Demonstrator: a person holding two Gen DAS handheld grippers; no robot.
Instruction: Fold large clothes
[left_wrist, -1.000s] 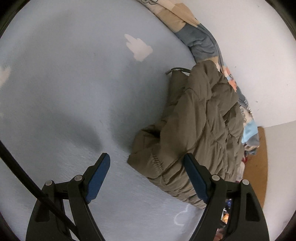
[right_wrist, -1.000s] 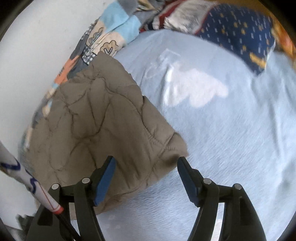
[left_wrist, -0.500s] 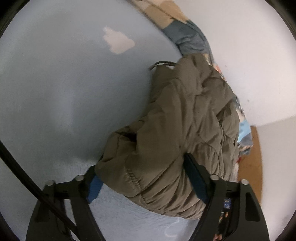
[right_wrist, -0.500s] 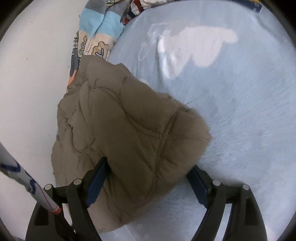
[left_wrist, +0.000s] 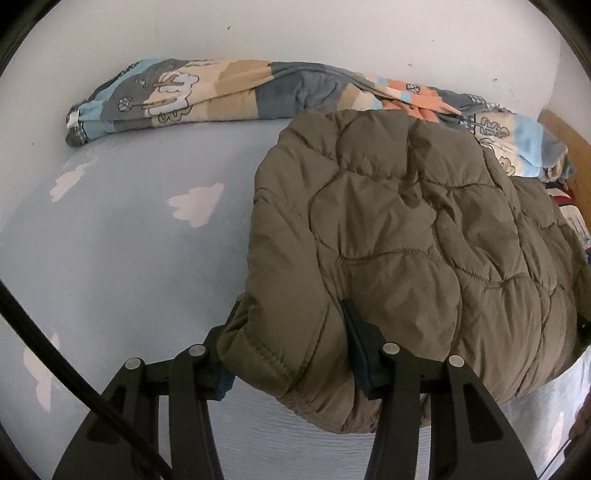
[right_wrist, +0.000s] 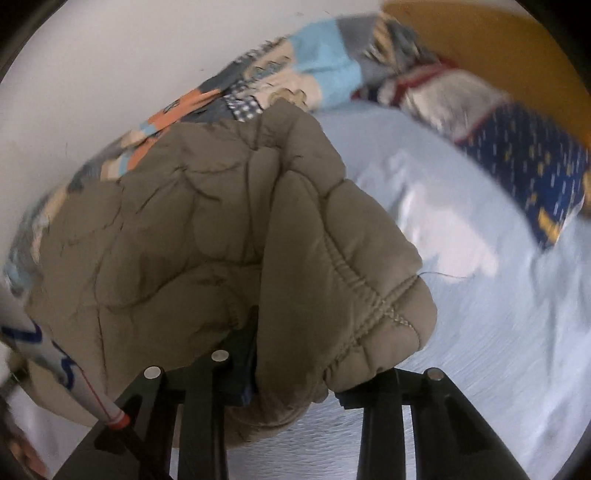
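An olive quilted puffer jacket (left_wrist: 406, 229) lies bunched on a light blue bed sheet (left_wrist: 110, 240) printed with white clouds. In the left wrist view my left gripper (left_wrist: 288, 317) has a padded hem corner between its jaws, which are closing, and the fabric bulges around the right finger (left_wrist: 354, 332). The right wrist view shows the jacket (right_wrist: 184, 229) again. My right gripper (right_wrist: 295, 350) is closing on another stitched corner, whose fold swells over both fingers. Both corners sit raised off the sheet (right_wrist: 480, 314).
A patchwork quilt (left_wrist: 221, 88) is rolled along the white wall (left_wrist: 332, 29) behind the jacket. A navy patterned pillow (right_wrist: 535, 158) and a wooden headboard (right_wrist: 498, 44) stand at the far right. A black cable (left_wrist: 55, 350) crosses the left gripper's view.
Both grippers moved onto the jacket's edges and narrowed around the fabric. The views rolled and rose, and the gripped corners came up off the sheet.
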